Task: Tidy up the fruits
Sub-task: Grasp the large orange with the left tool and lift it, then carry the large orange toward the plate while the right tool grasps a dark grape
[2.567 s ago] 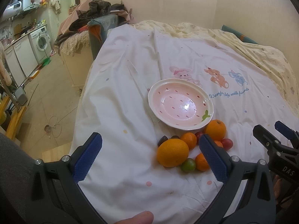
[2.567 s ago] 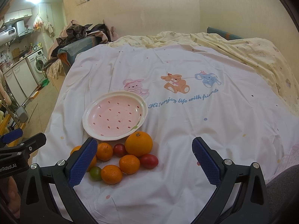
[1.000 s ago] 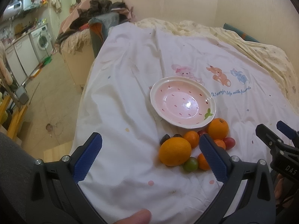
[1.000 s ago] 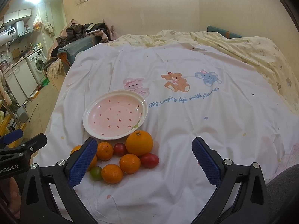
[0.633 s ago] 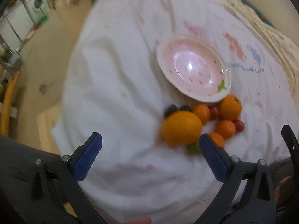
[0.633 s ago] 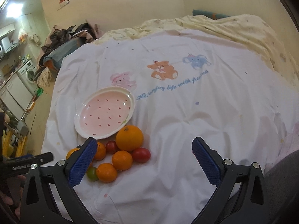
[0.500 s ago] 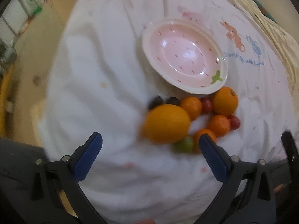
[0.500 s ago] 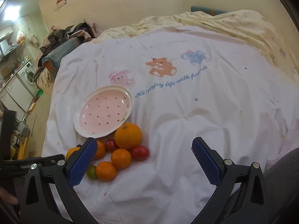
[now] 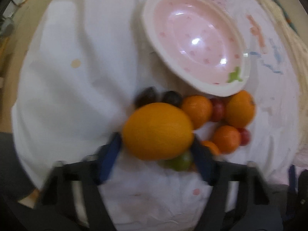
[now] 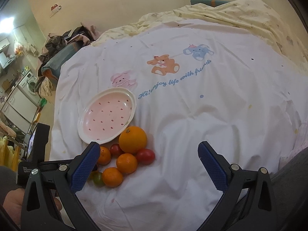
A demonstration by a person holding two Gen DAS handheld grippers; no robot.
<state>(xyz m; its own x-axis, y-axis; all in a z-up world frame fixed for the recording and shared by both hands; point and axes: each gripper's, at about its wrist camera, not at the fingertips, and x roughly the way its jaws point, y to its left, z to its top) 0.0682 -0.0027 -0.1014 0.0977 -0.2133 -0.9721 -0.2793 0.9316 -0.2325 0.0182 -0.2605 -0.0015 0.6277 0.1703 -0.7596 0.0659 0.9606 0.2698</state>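
A large orange (image 9: 157, 130) lies on the white bedsheet at the near left of a fruit cluster. My left gripper (image 9: 156, 144) points down at it. Its jaws are closing, and the blue pads (image 9: 112, 150) touch the orange's two flanks. The picture is blurred. Behind it lie two dark plums (image 9: 171, 98), mandarins (image 9: 197, 111), a second orange (image 9: 239, 109), red tomatoes (image 9: 217, 109) and a green tomato (image 9: 181, 161). The empty pink plate (image 9: 148, 19) sits beyond. My right gripper (image 10: 148, 165) hovers open over the mandarins (image 10: 127, 163) and the red tomato (image 10: 145, 156), gripping nothing.
The sheet (image 10: 192, 115) with cartoon animals stretches away to the right of the plate (image 10: 132, 100). A yellow blanket (image 10: 240, 13) lies at the back. The bed's left edge drops to the floor near a washing machine (image 10: 28, 82). A hand (image 10: 17, 202) holds the left gripper's body (image 10: 38, 154).
My left gripper has dropped down and tipped steeply over the fruit, and its jaws have narrowed from wide open onto the large orange. The right gripper has rolled a little.
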